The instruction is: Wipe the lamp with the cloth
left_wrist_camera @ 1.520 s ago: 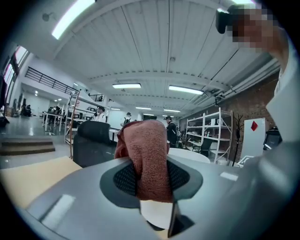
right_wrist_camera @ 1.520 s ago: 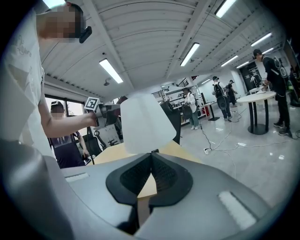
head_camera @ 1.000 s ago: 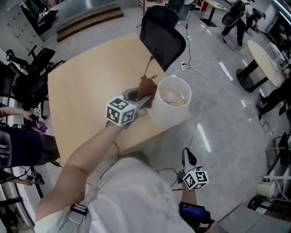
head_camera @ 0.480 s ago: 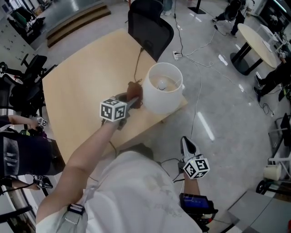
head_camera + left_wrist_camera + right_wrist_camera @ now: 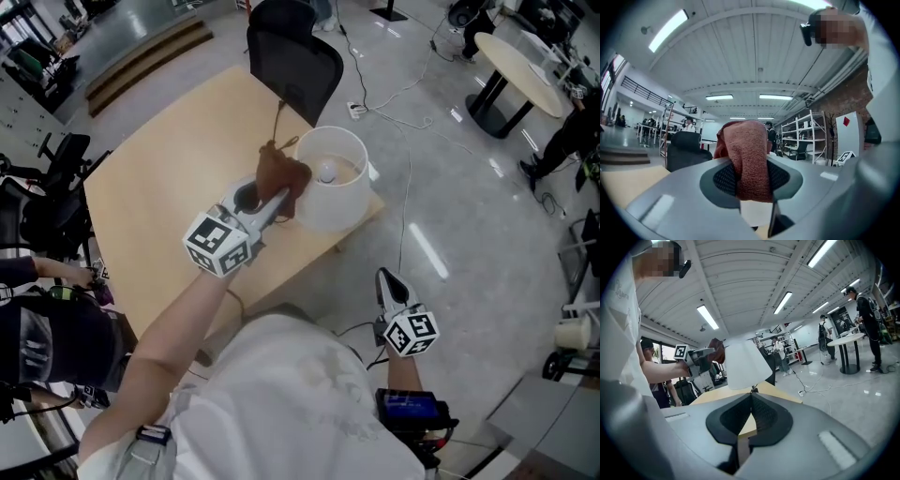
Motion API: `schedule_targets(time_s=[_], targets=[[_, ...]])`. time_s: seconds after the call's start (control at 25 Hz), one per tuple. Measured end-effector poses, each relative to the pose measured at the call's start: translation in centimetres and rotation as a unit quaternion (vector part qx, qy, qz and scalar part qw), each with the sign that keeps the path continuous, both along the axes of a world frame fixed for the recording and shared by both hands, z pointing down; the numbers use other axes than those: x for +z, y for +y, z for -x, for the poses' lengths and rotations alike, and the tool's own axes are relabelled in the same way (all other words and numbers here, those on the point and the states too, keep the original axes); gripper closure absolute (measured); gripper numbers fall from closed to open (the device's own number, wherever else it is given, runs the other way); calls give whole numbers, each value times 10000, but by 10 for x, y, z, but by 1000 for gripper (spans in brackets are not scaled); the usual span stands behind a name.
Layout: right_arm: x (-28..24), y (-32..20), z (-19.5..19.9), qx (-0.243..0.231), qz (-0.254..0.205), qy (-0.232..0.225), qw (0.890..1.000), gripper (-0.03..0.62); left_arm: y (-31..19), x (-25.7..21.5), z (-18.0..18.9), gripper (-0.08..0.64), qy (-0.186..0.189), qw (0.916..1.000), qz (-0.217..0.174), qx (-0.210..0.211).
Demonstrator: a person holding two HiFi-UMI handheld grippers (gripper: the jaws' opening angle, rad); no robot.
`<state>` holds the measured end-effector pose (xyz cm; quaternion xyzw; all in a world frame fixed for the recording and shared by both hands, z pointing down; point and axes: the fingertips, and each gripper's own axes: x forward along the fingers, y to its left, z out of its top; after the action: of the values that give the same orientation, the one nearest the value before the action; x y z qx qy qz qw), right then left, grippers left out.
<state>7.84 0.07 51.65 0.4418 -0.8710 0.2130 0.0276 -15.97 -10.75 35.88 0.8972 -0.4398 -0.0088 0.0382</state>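
1. L gripper (image 5: 277,199), w/ its square-marker cube: jaws clamped on a rust-brown terry cloth (image 5: 281,172). In the L gripper view the cloth (image 5: 747,159) fills the gap between the pads & bulges out past the tips.
2. Cloth sits high, at the top rim of the white drum-shaped lamp shade (image 5: 339,208), on the side nearest the L gripper. It looks to be touching the rim. Part of it hangs over the opening.
3. Lamp stands upright on the light wood table (image 5: 159,187), near the table's corner edge. Round bulb (image 5: 326,172) shows inside the shade from above.
4. R gripper view: same shade (image 5: 744,363) seen from the side, w/ cloth (image 5: 717,349) & L gripper (image 5: 704,357) at its upper left.
5. R gripper (image 5: 387,281): low, well apart from lamp & table, over grey floor by the person's side. Its pads meet at the tips (image 5: 751,398), nothing between them.
6. Black office chair (image 5: 295,58) at the table's far side. Pale round table (image 5: 521,73) farther off, at right.
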Motion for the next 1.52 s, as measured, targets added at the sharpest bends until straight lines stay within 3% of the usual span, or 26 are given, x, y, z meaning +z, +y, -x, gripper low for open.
schedule_targets(time_s=[0.2, 0.48, 0.76, 0.88, 0.96, 1.04, 1.12, 1.2, 1.32, 1.52], targets=[[-9, 5, 12, 37, -120, 56, 9999, 581, -7, 30, -3, 430, -171, 9996, 208, -71], [-6, 23, 7, 292, -26, 168, 9994, 580, 4, 91, -10, 430, -524, 9965, 636, 134], [-9, 28, 9, 396, -15, 238, 9989, 581, 13, 153, -15, 428, -934, 9875, 1226, 324], [-12, 36, 6, 433, 6, 256, 9987, 580, 22, 158, -15, 430, -1023, 9851, 1361, 243], [-13, 44, 4, 474, 29, 269, 9985, 581, 32, 135, -15, 431, -1023, 9891, 1045, 182], [-15, 43, 3, 490, -17, 290, 9984, 580, 36, 89, -19, 431, -1065, 9935, 374, 164], [-18, 40, 3, 514, -61, 303, 9982, 580, 37, 39, -31, 431, -1171, 9922, -365, 227], [-19, 39, 4, 538, -85, 308, 9980, 581, 35, 11, -46, 431, -1316, 9873, -838, 293], [-22, 36, 11, 528, -136, 316, 9980, 581, 24, 12, -60, 431, -1646, 9811, -954, 350], [-24, 44, 11, 616, -126, 381, 9973, 580, 30, 76, -71, 431, -2514, 9628, -736, 655]])
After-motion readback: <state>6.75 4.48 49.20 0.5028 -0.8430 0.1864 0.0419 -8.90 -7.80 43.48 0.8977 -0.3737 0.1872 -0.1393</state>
